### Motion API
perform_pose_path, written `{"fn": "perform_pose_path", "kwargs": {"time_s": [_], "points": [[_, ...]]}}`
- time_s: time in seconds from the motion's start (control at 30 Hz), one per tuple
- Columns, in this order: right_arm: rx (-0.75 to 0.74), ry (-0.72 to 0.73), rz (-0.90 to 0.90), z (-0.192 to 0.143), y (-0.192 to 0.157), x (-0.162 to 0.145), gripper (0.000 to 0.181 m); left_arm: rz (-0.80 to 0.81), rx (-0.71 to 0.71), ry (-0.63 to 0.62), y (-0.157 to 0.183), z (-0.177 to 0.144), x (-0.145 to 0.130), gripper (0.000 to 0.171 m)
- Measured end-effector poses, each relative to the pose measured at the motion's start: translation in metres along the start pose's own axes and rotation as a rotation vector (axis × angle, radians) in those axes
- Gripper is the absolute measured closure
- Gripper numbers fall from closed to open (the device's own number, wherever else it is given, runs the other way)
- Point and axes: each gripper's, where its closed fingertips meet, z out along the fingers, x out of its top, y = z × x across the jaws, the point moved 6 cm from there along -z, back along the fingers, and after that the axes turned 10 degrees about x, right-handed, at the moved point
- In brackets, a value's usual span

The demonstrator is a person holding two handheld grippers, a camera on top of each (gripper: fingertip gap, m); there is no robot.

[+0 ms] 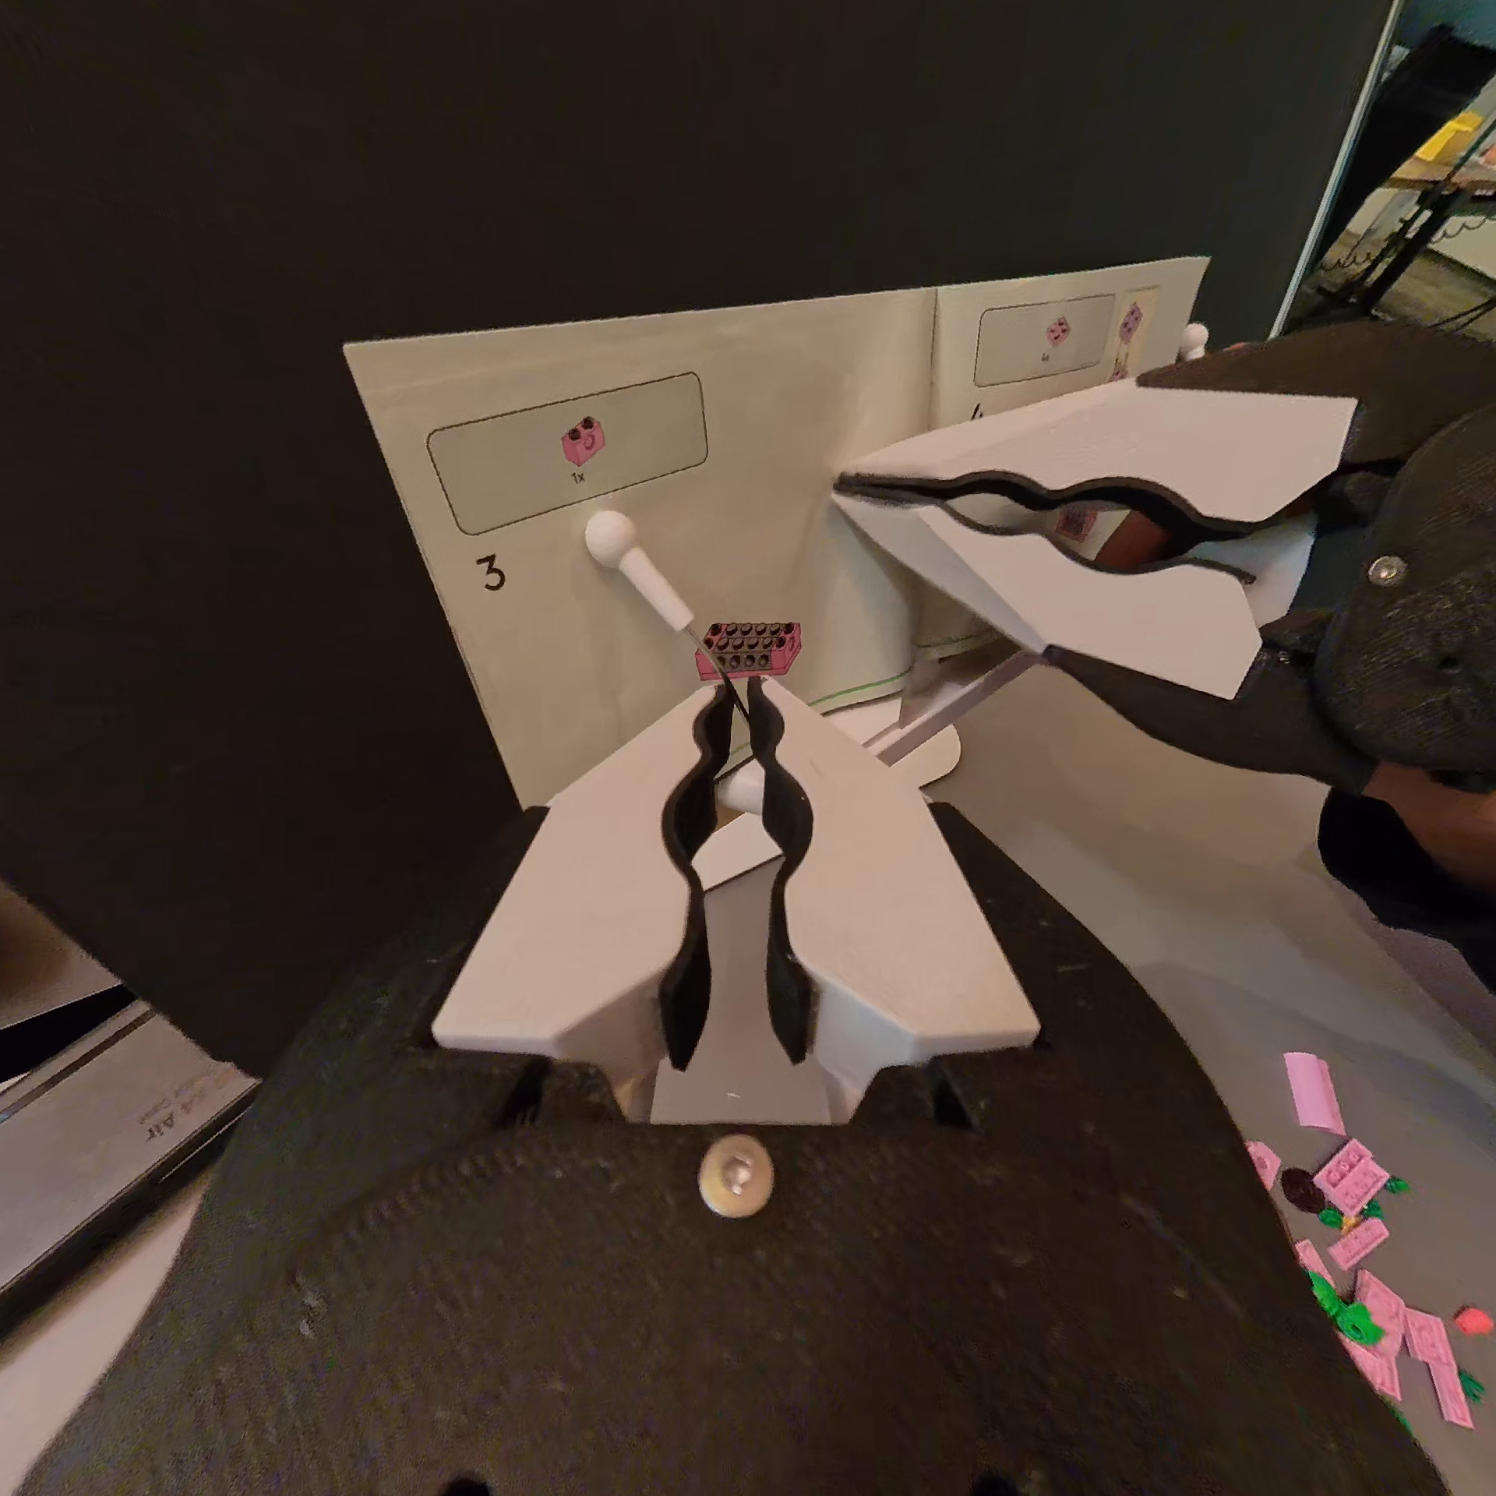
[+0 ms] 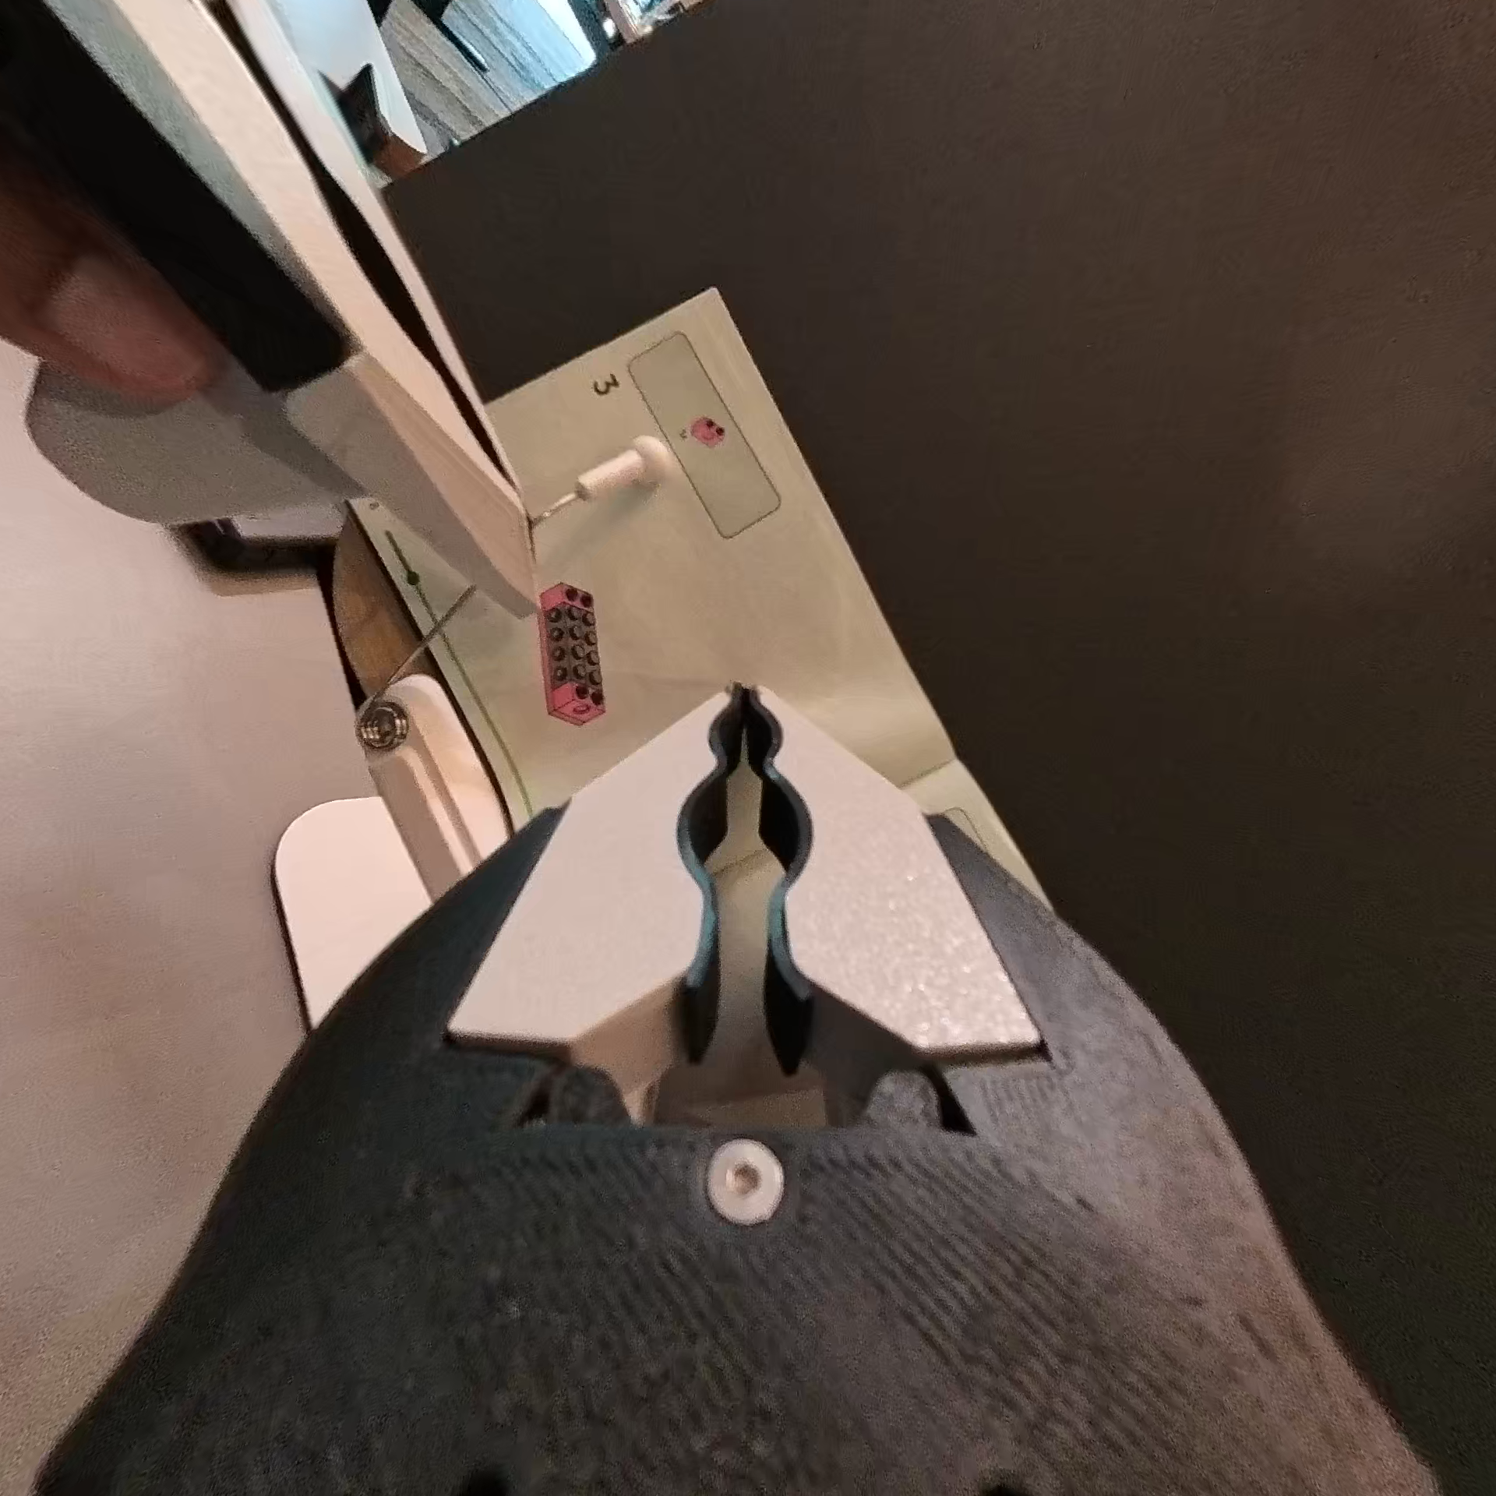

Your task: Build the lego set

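The instruction booklet [image 1: 793, 453] stands open on a white stand [image 1: 923, 749] against a black backdrop. My left gripper [image 1: 737, 690] is closed down on the thin wire of the stand's page-holder arm, whose white ball tip [image 1: 609, 534] rests on the left page. A narrow gap shows at its tips. My right gripper [image 1: 842, 486] comes in from the right, shut, with its tips at the page near the fold. I cannot tell whether it pinches a page. In the right wrist view it [image 2: 741, 692] is in front of the curved page [image 2: 818, 615], with the left gripper [image 2: 526, 567] at upper left.
Loose pink, green and dark Lego pieces [image 1: 1368, 1311] lie on the white table at lower right. A silver laptop [image 1: 105, 1133] lies at the left edge. The stand's base [image 2: 348, 890] and spring hinge [image 2: 382, 723] show in the right wrist view. About 6 cm separates my left fingertips from my right.
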Motion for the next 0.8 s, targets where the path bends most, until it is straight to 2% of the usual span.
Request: {"fn": "perform_pose_path", "kwargs": {"time_s": [0.2, 0.27, 0.37, 0.5, 0.67, 0.73, 0.8], "points": [[-0.002, 0.013, 0.024, -0.001, 0.002, -0.001, 0.181, -0.021, 0.007, -0.025, -0.003, -0.002, -0.002, 0.168], [-0.036, 0.034, 0.016, -0.007, 0.005, 0.004, 0.181, -0.029, 0.027, -0.029, -0.005, -0.002, -0.002, 0.159], [-0.113, 0.118, 0.001, -0.039, 0.012, 0.025, 0.181, -0.05, 0.039, -0.015, -0.008, -0.01, 0.002, 0.144], [-0.131, 0.17, 0.076, -0.102, 0.006, 0.042, 0.179, -0.057, 0.028, 0.126, -0.008, -0.048, 0.025, 0.135], [-0.086, 0.278, 0.366, -0.178, -0.046, 0.033, 0.181, -0.049, -0.054, 0.357, 0.019, -0.119, 0.052, 0.136], [-0.061, 0.293, 0.491, -0.196, -0.084, 0.017, 0.18, -0.004, -0.093, 0.383, 0.044, -0.139, 0.051, 0.139], [-0.057, 0.265, 0.521, -0.203, -0.126, -0.002, 0.178, 0.094, -0.145, 0.359, 0.074, -0.149, 0.038, 0.146]]}}
